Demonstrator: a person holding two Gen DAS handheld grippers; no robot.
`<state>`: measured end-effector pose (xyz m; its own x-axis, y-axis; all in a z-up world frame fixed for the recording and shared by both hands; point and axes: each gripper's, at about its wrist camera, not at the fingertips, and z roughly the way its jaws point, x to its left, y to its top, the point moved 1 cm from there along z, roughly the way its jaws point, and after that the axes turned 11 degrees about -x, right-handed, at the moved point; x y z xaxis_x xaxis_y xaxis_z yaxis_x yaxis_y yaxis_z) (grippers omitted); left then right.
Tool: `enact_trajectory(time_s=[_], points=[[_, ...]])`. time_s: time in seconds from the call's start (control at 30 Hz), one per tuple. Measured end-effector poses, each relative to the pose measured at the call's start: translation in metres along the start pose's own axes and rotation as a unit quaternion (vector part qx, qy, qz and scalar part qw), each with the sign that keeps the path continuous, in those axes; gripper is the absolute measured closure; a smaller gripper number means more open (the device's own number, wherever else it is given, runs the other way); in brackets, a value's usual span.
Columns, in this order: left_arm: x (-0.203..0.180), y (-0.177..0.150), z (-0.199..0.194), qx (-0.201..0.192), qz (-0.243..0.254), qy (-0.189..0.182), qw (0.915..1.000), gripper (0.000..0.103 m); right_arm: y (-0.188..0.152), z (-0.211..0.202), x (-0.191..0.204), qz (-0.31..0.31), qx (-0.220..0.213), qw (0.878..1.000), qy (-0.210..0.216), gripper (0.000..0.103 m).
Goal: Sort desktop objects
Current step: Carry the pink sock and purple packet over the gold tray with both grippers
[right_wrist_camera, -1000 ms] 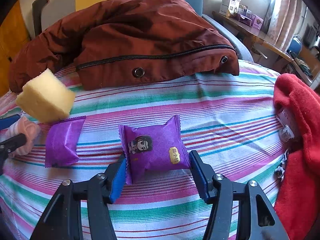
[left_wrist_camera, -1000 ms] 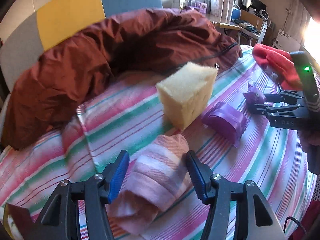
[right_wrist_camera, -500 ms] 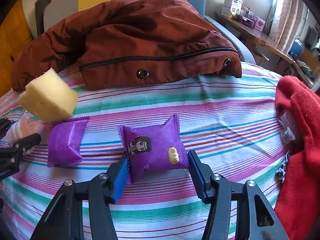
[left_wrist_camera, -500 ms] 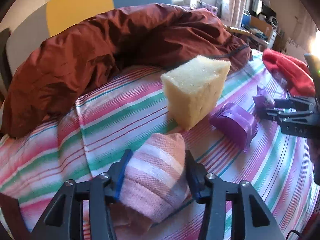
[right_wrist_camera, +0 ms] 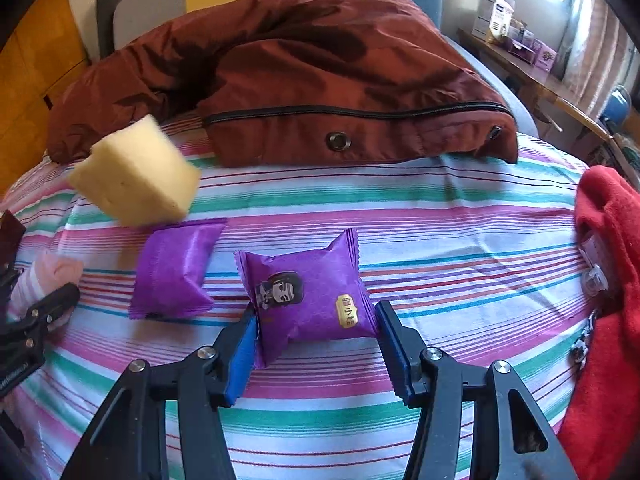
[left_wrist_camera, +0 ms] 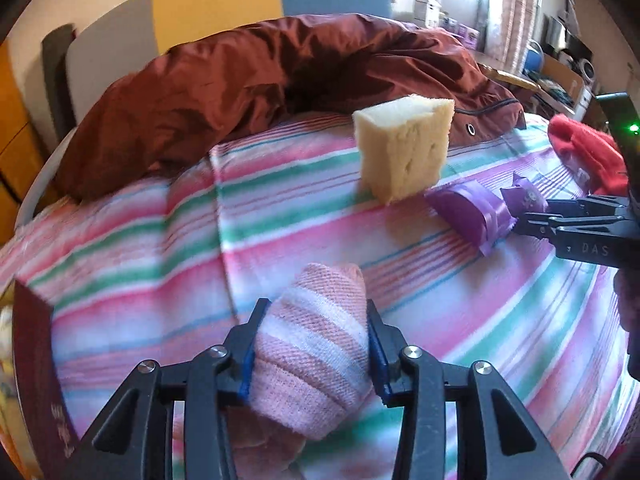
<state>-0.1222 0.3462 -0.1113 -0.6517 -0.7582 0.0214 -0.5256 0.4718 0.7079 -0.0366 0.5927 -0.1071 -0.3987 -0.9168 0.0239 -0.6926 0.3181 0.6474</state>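
Closing left gripper point(left_wrist_camera: 312, 344) jaws on rolled pink cloth point(left_wrist_camera: 316, 344), long axis running along them.
Right gripper point(right_wrist_camera: 316, 344) is pinching printed purple packet point(right_wrist_camera: 308, 292), right of sponge point(right_wrist_camera: 136, 172).

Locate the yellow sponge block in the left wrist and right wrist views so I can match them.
Left wrist view: the yellow sponge stands upper centre-right on the striped cloth, in front of the brown jacket.
Right wrist view: the yellow sponge sits at upper left, beside the plain purple packet.
Shared landmark: the plain purple packet, just right of the sponge in the left wrist view.
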Motion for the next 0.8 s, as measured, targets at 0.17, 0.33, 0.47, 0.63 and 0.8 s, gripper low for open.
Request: enact_trajectory(time_s=[0.17,0.33,0.47,0.63,0.8], points=[[0.007,-0.013,-0.019,-0.008,-0.012,0.011,0.9998,0.059,0.008,0.001,0.007,-0.008,-0.003,1.0,0.009,0.047],[0.018,-0.019,-0.035,-0.016,-0.028,0.021,0.9993,0.059,-0.005,-0.008,0.035,-0.014,0.002,1.0,0.005,0.047],[0.025,-0.02,-0.052,-0.032,-0.036,0.024,0.9986,0.059,-0.018,-0.016,0.047,-0.02,0.005,1.0,0.004,0.046],[0.03,-0.017,-0.071,-0.049,-0.04,0.027,0.9976,0.059,-0.021,-0.018,0.051,-0.023,0.008,1.0,0.009,0.046],[0.033,-0.017,-0.088,-0.066,-0.04,0.031,0.9966,0.059,-0.025,-0.017,0.051,-0.028,0.011,0.999,0.012,0.046]])
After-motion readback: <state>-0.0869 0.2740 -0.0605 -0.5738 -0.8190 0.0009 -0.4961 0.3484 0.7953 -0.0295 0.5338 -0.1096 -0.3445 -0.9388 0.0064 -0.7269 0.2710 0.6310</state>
